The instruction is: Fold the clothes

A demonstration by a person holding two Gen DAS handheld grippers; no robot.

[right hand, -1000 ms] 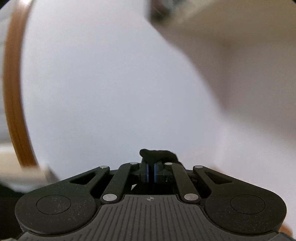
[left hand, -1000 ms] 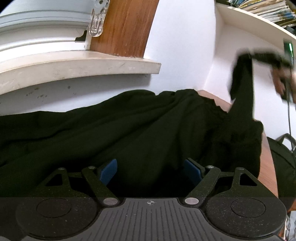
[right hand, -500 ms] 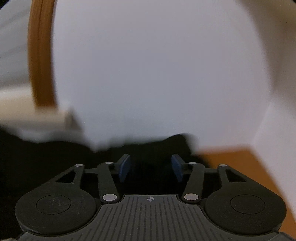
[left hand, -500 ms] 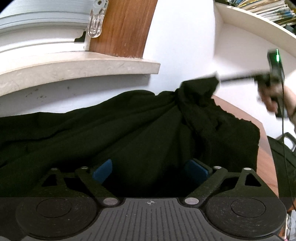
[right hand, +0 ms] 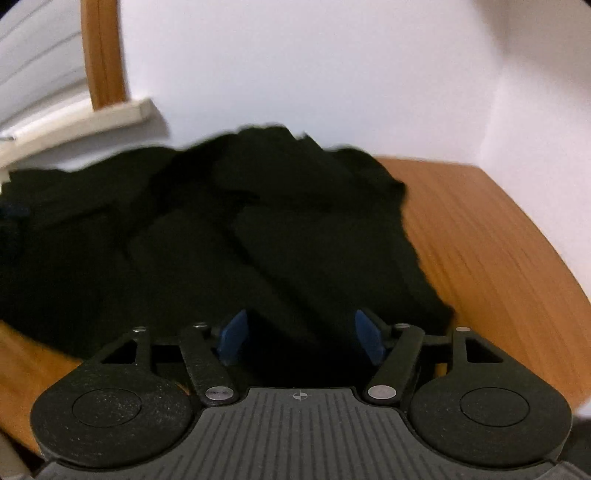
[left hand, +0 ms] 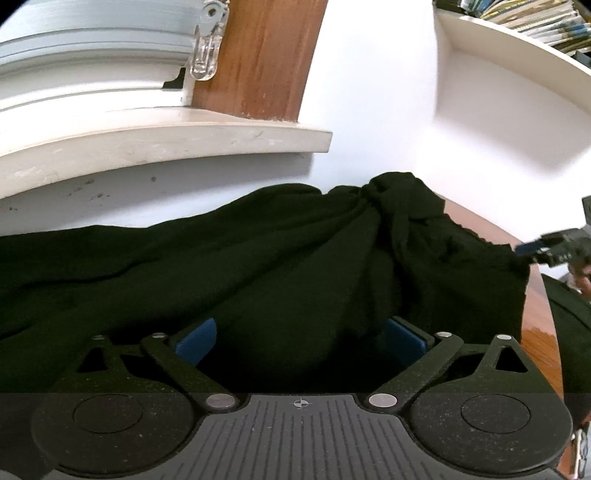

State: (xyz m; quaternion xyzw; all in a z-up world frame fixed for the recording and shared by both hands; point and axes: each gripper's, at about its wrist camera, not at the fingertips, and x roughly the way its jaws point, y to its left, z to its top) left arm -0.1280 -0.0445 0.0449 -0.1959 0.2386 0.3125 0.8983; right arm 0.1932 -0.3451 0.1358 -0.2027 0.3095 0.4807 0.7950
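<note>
The left claw (left hand: 301,338) stands released at its widest, its blue pads (left hand: 195,339) well apart and low over the near part of a black garment (left hand: 258,266), which passes between them; the pads do not press on it. The right claw (right hand: 301,338) has its jaws opening, with the dark cloth lying between and beyond the blue pads but not pinched. In the left wrist view its tip (left hand: 532,248) shows at the right edge of the cloth, just beside the garment's far hem.

The garment lies spread and rumpled on the wooden desk (right hand: 480,240), bunched into a knot of folds towards the white wall, with one ragged edge running along bare wood on the right. Behind it a pale window sill (left hand: 166,140) and a wooden frame post (left hand: 266,55) stand against the wall; a shelf of books (left hand: 535,22) hangs higher on the right.

The step in hand looks like the gap between two folds: neither claw holds cloth, and the piece is far from flat. The next move probably calls for each claw to find a clean edge or corner, close on a single layer rather than a bunched handful, and draw the cloth taut before laying it over. The dark fabric hides its seams, so picking the right layer is the hard part.
</note>
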